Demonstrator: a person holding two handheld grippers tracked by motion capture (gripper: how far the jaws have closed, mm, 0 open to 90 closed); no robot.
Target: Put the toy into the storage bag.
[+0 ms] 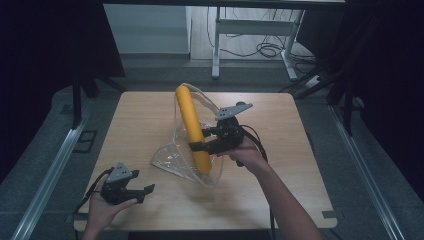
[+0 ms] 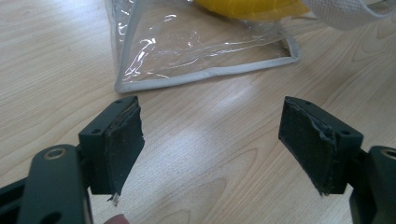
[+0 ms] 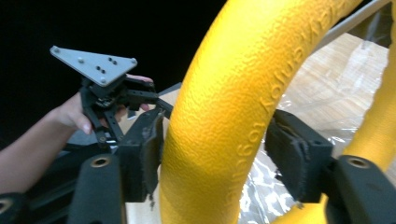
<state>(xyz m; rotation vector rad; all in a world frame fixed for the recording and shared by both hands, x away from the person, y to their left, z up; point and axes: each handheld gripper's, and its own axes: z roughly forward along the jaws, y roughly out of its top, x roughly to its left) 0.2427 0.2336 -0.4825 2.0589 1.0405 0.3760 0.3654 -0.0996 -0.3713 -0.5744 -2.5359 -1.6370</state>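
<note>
- Right gripper: jaws astride the yellow foam ring, pads touching both sides
- Left gripper: jaws wide apart, empty, near the clear bag

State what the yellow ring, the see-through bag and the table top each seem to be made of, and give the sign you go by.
Yellow ring: probably foam or soft rubber, matt; its surface is pebbled, with raised lettering.
See-through bag: clear, glossy plastic film, likely vinyl; it shows glare and creases, and a grey trim edges it.
Table top: light wood or wood-look laminate; grain lines show, with a soft sheen.
</note>
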